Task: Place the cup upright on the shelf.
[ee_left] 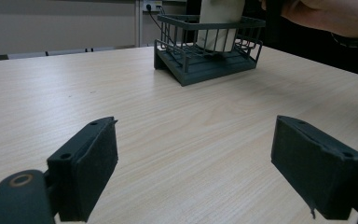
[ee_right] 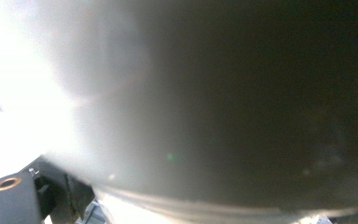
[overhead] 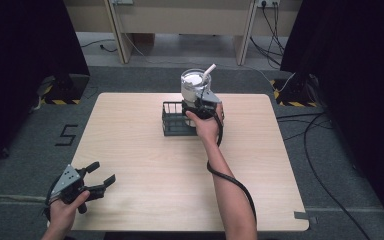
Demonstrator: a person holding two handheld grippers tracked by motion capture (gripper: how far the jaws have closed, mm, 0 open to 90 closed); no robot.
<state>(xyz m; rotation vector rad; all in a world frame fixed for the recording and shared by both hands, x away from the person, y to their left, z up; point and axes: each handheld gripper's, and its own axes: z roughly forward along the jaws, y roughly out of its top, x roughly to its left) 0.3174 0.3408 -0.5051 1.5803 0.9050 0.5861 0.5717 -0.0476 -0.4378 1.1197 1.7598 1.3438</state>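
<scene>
- Landmark is the dark wire basket (overhead: 176, 120), sitting on the far middle of the wooden table (overhead: 145, 170).
- The white cup (overhead: 195, 86) with a stick or straw poking out of it is at the basket's right end. From the left gripper view the cup (ee_left: 219, 23) has its base inside the basket (ee_left: 205, 56), likely just above the floor or resting on it; I cannot tell which.
- The right gripper (overhead: 202, 104) is at the cup, on the near side of the basket's right end, hand wrapped behind it. Looks like it grips the cup's side wall to keep it upright while it goes in or comes out.
- Right gripper view is a close blurred pale surface, the cup (ee_right: 121, 93) pressed near the lens. How far the jaws stand apart cannot be told, nor whether they truly clamp.
- The left gripper (overhead: 100, 181) is well away from the basket, at the near left corner of the table, jaws spread wide, nothing between them. Probably parked out of the way so the right hand works alone.
- Left pads (ee_left: 91, 168) hover low over bare wood, pointing toward the basket.
</scene>
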